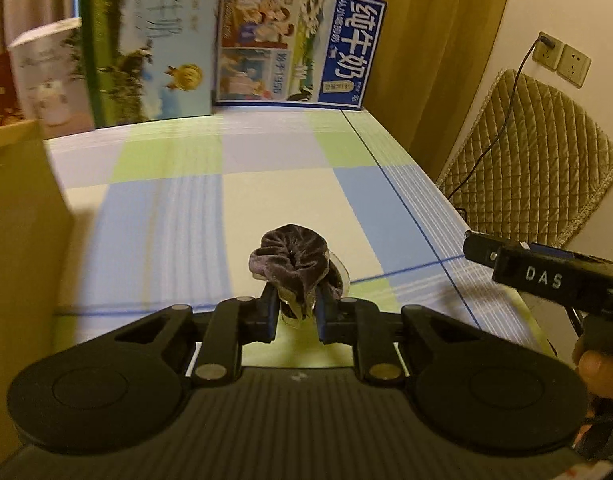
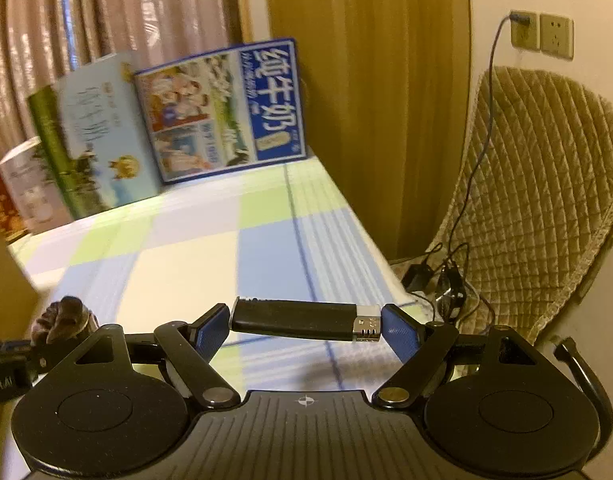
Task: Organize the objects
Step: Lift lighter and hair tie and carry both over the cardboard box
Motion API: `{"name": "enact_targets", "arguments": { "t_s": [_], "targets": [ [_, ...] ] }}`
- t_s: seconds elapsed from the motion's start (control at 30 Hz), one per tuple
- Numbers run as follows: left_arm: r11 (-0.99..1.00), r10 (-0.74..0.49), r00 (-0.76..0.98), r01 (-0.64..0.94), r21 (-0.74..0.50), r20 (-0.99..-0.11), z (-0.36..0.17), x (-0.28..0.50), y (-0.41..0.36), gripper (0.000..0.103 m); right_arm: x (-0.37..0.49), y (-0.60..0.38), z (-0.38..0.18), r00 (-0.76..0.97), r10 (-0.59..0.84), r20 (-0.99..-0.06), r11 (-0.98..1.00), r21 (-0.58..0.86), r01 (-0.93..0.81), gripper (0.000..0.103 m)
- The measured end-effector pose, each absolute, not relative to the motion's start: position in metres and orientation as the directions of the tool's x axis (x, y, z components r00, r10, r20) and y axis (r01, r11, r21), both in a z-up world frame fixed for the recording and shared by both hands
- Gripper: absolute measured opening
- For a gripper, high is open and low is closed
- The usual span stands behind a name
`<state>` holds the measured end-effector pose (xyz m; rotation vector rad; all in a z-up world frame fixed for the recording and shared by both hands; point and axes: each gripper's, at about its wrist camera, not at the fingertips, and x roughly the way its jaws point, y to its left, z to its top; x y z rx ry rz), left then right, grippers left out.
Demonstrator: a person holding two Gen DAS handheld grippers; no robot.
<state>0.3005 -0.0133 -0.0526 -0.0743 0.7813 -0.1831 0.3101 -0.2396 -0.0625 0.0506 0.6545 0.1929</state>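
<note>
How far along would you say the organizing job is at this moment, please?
Nothing visibly put away yet. In hand: the left gripper is shut on a dark velvet scrunchie, and the right gripper clamps a black USB stick end to end, both above the checkered tablecloth. Left: depositing both, perhaps in the cardboard box at the left; its contents are hidden.

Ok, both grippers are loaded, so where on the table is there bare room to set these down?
The checked tablecloth is bare between the milk cartons along the far edge and the scrunchie in the left hand-held gripper, out to the right edge. The far-left side is crowded: cardboard box, white carton.
</note>
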Motion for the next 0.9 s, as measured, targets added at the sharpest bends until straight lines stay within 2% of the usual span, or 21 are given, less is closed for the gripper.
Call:
{"name": "enact_targets", "arguments": {
  "t_s": [0.13,0.53,0.9],
  "targets": [
    [0.983,-0.184,0.708,0.131,-0.129,-0.682,-0.03,0.266,-0.006,0.014,0.269,-0.233,-0.052,0.768,0.227,-0.6,0.974,0.122,-0.192,0.079],
    [0.987,-0.159,0.743,0.119,-0.105,-0.65,0.024,0.153,0.029,0.014,0.137,-0.211,0.012,0.793,0.31,-0.524,0.948,0.106,-0.3,0.079],
    [0.993,-0.11,0.778,0.065,-0.095,-0.619,0.055,0.075,0.073,0.014,0.07,-0.173,0.043,0.763,0.413,-0.497,0.902,0.109,-0.418,0.079]
  ]
}}
